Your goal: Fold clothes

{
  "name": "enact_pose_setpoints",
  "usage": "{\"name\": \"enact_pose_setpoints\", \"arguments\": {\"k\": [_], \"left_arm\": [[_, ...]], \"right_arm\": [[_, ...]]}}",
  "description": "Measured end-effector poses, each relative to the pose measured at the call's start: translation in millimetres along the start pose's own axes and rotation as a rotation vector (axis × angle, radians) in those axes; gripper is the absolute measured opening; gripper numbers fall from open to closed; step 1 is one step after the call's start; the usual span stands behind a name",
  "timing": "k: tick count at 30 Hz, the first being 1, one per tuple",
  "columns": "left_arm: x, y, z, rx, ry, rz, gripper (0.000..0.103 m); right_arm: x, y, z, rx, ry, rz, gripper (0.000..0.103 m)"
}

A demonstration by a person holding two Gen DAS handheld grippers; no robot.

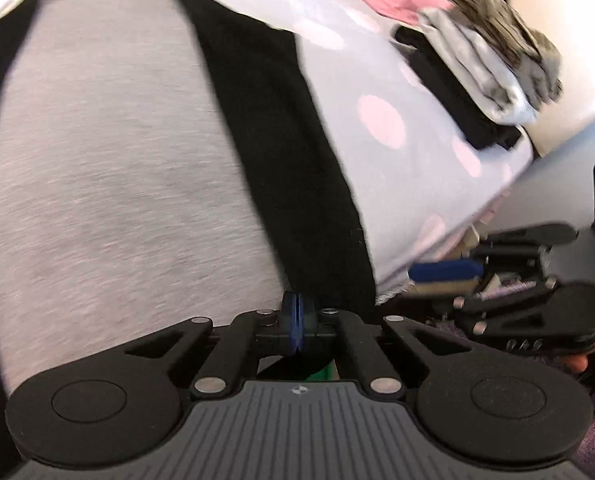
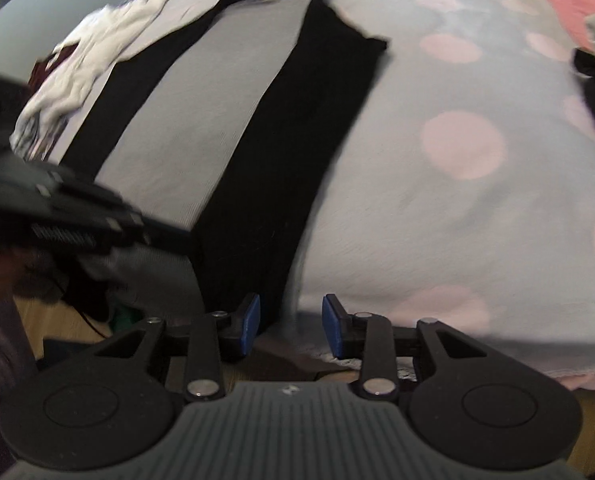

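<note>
- On the dotted bedspread point(image 2: 477, 208) lies the grey-and-black shirt point(image 2: 217, 132), lengthwise, its hem at the near edge.
- Best to lift both hem corners together, evenly, toward the collar.
- Left gripper point(image 1: 296, 320): pads pressed together at the hem; whether cloth is pinched is unclear.
- Right gripper point(image 2: 291, 320): jaws partly apart, empty, just beside the shirt's black edge.

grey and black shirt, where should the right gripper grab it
By the black side panel's bottom hem, from the near bed edge. The shirt lies flat with that hem at the edge, just ahead of the open right gripper.
</note>
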State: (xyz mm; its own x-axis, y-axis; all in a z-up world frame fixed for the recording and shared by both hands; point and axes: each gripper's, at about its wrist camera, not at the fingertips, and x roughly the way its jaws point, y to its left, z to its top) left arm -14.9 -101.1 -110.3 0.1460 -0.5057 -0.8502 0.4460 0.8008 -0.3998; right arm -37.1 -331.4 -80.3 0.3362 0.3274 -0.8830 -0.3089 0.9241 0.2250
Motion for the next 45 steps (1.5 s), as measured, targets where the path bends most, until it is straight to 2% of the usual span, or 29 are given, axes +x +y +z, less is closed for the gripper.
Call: {"name": "enact_pose_setpoints", "arguments": {"k": [2,5,12,17,19,20,23,26,30,33,37,41,44,45], "left_arm": [[-4,12,-2,-0.040,-0.002,0.026,0.000],[-4,22,-5,-0.066,0.008,0.023,0.000],[-3,29,-4,-0.072,0.013,0.037,0.000],[-1,26,-3,-0.056,0.015,0.048,0.000],[-1,26,-2,-0.055,0.012,0.045,0.000],[-2,25,-1,-0.053,0.009,0.041,0.000],[-5,17,0,-0.012,-0.006,0.014,0.000],[-4,7,1,0.044,-0.010,-0.013,0.000],[3,1,1,0.073,0.016,-0.001,0.000],[2,4,2,0.042,0.005,0.011,0.001],[-1,11,5,-0.005,-0.041,0.016,0.016],[9,9,11,-0.005,-0.063,-0.012,0.016],[17,3,12,0.048,-0.056,0.017,0.016],[18,1,12,0.064,-0.057,0.023,0.016]], "right_arm": [[8,5,0,-0.036,0.017,0.021,0.037],[16,12,0,-0.083,0.029,0.060,0.037],[28,24,2,-0.141,0.036,0.146,0.035],[35,34,3,-0.189,0.020,0.168,0.032],[37,37,4,-0.205,0.028,0.181,0.019],[37,37,5,-0.204,0.036,0.183,0.005],[27,32,5,-0.170,0.063,0.180,0.005],[8,17,5,-0.087,0.038,0.154,0.004],[13,-1,0,0.010,0.081,0.094,0.004],[33,-3,-4,0.019,0.146,0.086,0.004],[44,-2,-6,0.020,0.192,0.106,0.004],[45,-3,-5,0.015,0.205,0.106,0.004],[45,-5,-7,0.024,0.234,0.084,0.006],[43,-6,-6,0.033,0.237,0.075,0.010]]}}
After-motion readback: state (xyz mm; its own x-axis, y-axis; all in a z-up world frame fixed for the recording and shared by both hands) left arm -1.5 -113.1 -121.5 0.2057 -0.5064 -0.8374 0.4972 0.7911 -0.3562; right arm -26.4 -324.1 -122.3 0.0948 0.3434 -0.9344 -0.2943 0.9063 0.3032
